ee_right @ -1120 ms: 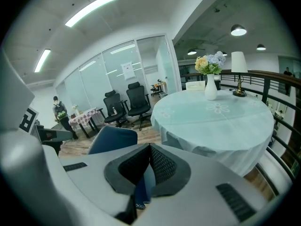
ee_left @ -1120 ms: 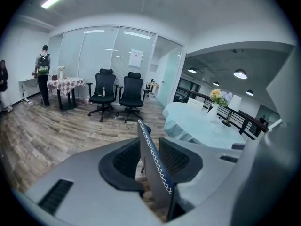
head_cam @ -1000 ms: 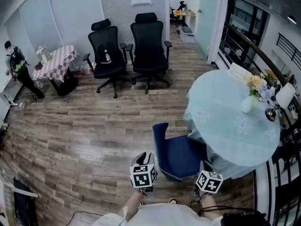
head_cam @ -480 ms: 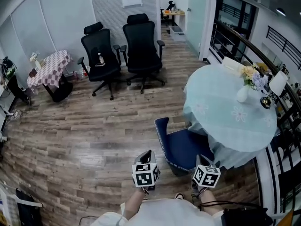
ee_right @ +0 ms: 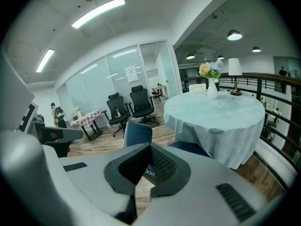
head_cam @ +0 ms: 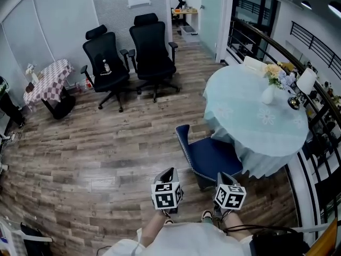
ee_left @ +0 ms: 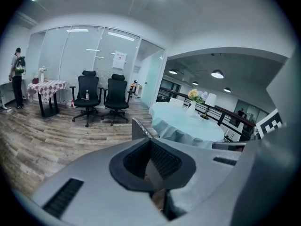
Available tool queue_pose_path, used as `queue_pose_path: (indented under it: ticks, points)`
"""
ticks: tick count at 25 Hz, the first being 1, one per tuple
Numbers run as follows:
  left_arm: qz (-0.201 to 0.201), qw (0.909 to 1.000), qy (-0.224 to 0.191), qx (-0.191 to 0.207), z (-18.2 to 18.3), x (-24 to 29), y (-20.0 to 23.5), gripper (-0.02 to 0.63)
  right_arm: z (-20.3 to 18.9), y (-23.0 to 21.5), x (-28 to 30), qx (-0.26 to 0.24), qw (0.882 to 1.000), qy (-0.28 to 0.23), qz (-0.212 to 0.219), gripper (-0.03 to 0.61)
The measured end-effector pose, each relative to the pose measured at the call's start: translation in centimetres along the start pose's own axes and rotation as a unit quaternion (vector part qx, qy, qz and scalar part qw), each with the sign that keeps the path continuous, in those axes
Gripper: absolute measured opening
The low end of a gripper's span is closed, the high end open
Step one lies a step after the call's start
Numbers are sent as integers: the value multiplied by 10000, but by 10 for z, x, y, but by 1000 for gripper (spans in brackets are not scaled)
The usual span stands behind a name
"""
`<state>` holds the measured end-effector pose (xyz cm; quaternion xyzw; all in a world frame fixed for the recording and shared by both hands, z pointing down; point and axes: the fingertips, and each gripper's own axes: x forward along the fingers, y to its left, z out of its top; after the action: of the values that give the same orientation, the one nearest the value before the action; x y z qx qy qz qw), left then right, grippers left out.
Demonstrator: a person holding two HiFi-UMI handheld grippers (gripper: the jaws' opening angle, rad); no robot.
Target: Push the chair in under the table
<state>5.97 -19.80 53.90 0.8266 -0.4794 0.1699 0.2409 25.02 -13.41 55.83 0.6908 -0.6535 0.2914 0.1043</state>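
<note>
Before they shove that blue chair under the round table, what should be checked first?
1. Left gripper shut and empty: ok.
2. Right gripper shut and empty: ok.
3. Blue chair faces the table, seat partly under it: ok.
4. Grippers on the backrest: not ok, neither touches it.
5. Room under the table: cannot tell, the tablecloth hides it.
6. Vase upright, away from the chair's side: ok.

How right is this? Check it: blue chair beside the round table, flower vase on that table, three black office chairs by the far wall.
Wrong count: the head view shows two black office chairs by the far wall, not three. The rest holds: blue chair beside the round table, flower vase on that table.
</note>
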Motion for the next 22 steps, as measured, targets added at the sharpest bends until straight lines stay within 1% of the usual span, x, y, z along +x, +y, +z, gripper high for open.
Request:
queue_pose_path:
  ticks: [8,12,22]
  points:
    - [-123,9999,29,-20,-8,-3,-3,5,-1,16,-8,-146,9999,-65,34,17]
    - [-117,9999,-2,-65,-6,0,-8,5,6,9,-13,-238,9996,-139,-21,16]
    - [-35,9999,13,-160,-9,8,-22,5,10,-11,-11,-271,9996,-40,56,17]
